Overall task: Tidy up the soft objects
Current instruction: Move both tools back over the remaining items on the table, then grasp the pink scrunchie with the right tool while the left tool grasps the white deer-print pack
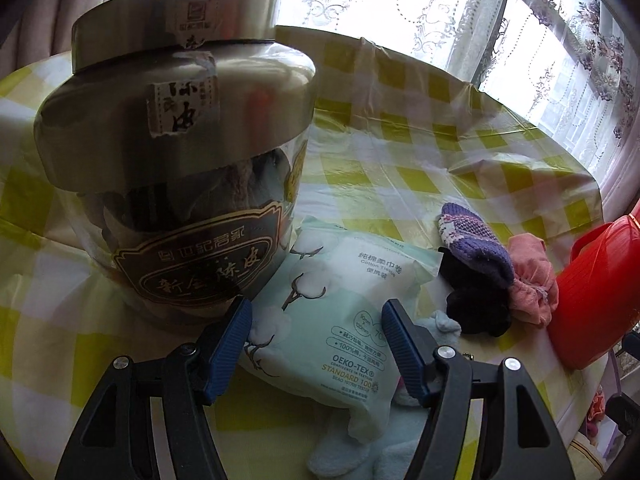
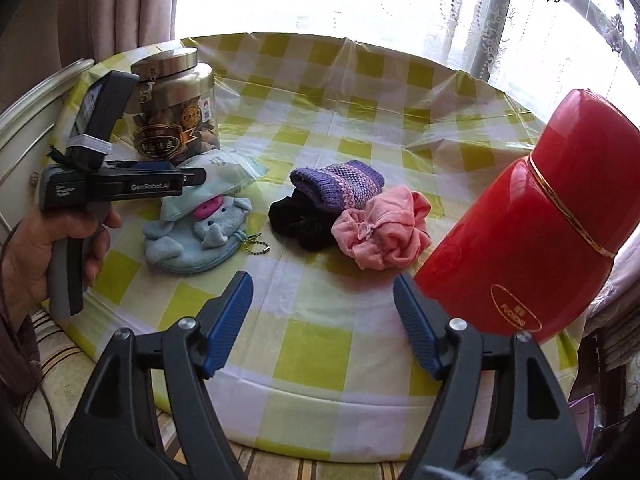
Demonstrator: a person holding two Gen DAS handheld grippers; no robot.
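At centre frame of the left wrist view, my left gripper (image 1: 316, 344) straddles the cotton tissue pack (image 1: 340, 312) with jaws wide, pads not yet pressing; I should close mid-pack, clear of the jar (image 1: 176, 168). My right gripper (image 2: 322, 320) hangs open and empty at lower centre, below the pink cloth (image 2: 380, 232).

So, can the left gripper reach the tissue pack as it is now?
Probably yes: the left gripper is open just above the tissue pack, nothing between them, though the jar stands close beside.

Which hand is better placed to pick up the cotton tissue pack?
Left. The left tool is open right above the cotton tissue pack, straddling it; the right tool is over bare tablecloth.
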